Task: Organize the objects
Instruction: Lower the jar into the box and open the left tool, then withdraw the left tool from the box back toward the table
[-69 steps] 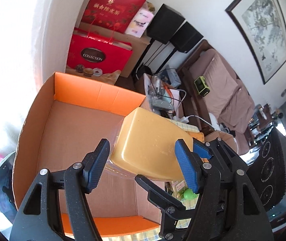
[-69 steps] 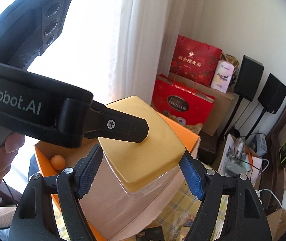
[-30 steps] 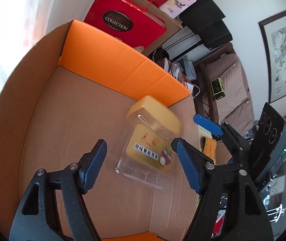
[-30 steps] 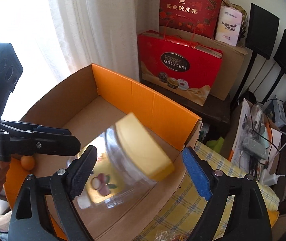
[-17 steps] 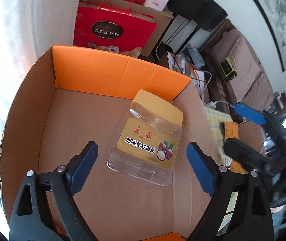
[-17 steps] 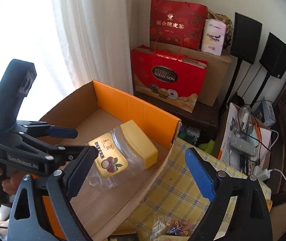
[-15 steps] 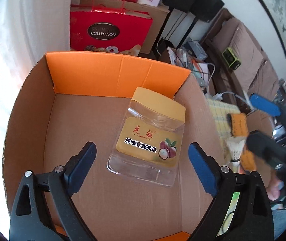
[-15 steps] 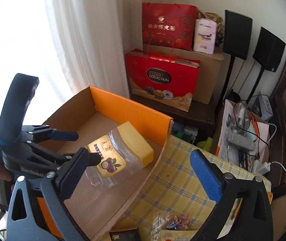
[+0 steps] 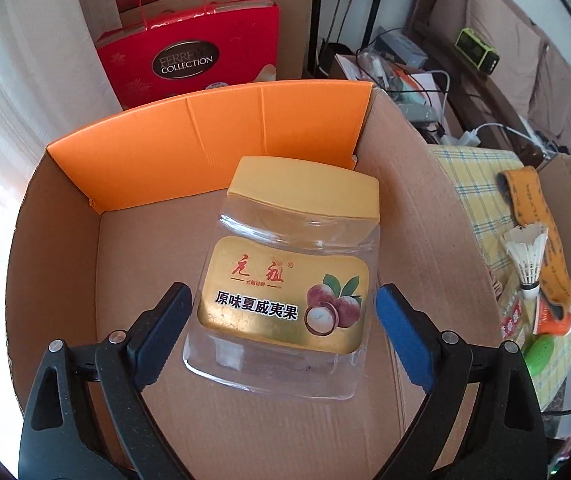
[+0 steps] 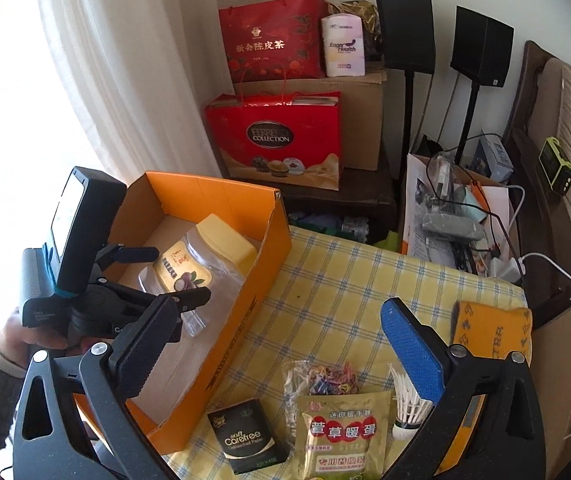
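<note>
Fingers of the left gripper (image 9: 283, 322) stand wide apart over the box, having just swung open, with the jar below and between them but touched by neither pad. Fingers of the right gripper (image 10: 281, 350) are spread as wide as they go after opening too, nothing between them, hanging over the yellow-checked tabletop (image 10: 349, 280).

So one item is home: the clear jar (image 9: 285, 292) with the yellow lid lies on its side, label up, on the floor of the orange-lined cardboard box (image 9: 213, 140), lid toward the far orange wall.

Plenty is left, by my reckoning. Nearest on the cloth, a black Carefree packet (image 10: 247, 440) and a gold egg-snack pouch (image 10: 339, 436). Just beyond them, a clear bag of coloured rubber bands (image 10: 325, 376), and to the right a white shuttlecock (image 10: 407, 408). Farther back on the right, an orange band (image 10: 489, 330) lies on the cloth.

Everything past that, the red gift bags and speakers by the wall, looks like room clutter, not part of the job.
</note>
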